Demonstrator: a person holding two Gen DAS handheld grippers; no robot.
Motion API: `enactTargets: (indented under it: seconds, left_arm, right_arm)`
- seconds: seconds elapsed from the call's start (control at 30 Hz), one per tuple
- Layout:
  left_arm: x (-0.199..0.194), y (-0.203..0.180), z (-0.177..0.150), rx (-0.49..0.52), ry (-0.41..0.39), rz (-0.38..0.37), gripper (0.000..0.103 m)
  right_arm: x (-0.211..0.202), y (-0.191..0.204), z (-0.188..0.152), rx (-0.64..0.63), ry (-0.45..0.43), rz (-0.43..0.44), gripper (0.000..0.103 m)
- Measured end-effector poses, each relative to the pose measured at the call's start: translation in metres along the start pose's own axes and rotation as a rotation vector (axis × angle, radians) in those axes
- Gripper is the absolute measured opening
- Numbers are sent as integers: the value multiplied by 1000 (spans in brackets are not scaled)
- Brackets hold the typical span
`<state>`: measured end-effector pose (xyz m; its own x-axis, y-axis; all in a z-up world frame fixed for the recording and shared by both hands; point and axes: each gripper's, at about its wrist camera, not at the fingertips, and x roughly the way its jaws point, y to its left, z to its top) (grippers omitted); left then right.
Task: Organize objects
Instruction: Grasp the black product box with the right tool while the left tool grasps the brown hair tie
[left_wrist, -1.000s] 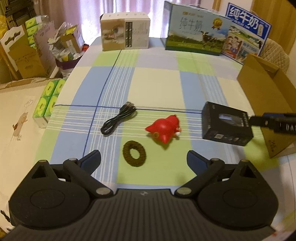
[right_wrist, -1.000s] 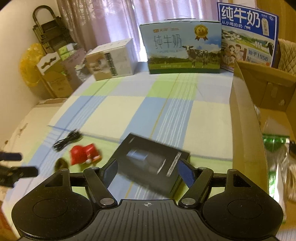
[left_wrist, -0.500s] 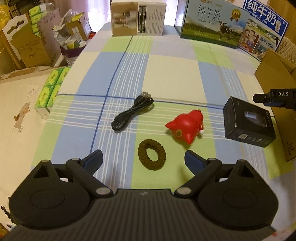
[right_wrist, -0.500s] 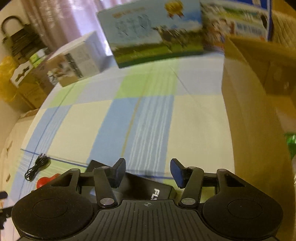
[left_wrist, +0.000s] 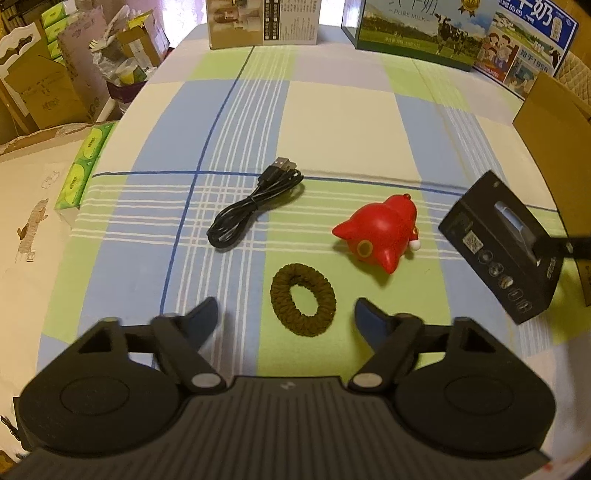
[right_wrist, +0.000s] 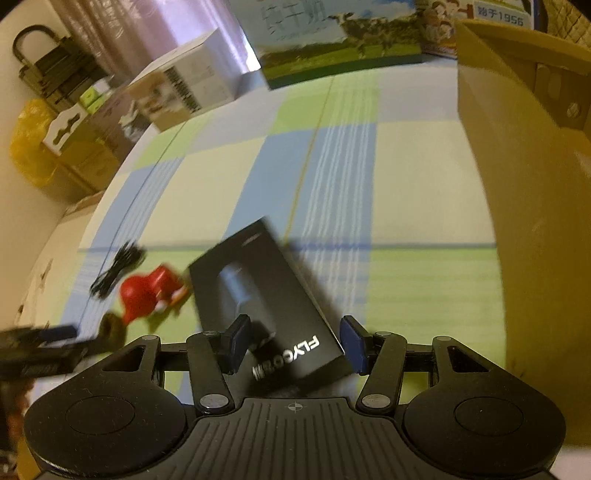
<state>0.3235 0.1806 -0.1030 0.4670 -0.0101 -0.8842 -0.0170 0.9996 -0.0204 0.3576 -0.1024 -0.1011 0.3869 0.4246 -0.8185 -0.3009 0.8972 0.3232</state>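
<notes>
Plaid tablecloth (left_wrist: 332, 122), black box (right_wrist: 266, 299) tilted, lengthwise away.

Black box (left_wrist: 504, 243) tilted, red toy (left_wrist: 380, 236), cable (left_wrist: 255, 206), scrunchie (left_wrist: 303, 299)

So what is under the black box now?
The black box hangs tilted in the right tool. Under it only checked cloth shows; the part directly beneath is hidden.
</notes>
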Motion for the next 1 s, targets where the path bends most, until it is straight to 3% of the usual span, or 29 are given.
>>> enactTargets:
  seconds: [0.17,0.4,0.43,0.5,0.67,0.83,1.0]
  left_arm:
    - [6,-3,3,19,1,-1,70]
    - [18,-8,5,46,16,-9,58]
    - [20,-8,5,46,18,-12,56]
    - [22,-9,5,53,12,-6,52]
    - [21,-7,5,57,-1,3,36]
    - [20,-6,5,53,2,8,32]
    - [18,-6,4,45,6,9,32]
  right_arm:
    - [-8,18,-11,-72,-1,-19,52]
    - [-11,29,-5,-101,-35,-62,53]
    - [-11,29,-4,-97,-34,-62,55]
    - [-8,29,-1,-86,-26,-61,71]
    - [-1,40,2,-138,-16,-21,84]
    - [22,61,0,-287,12,-77,86]
    - [42,65,0,-357,9,-116,86]
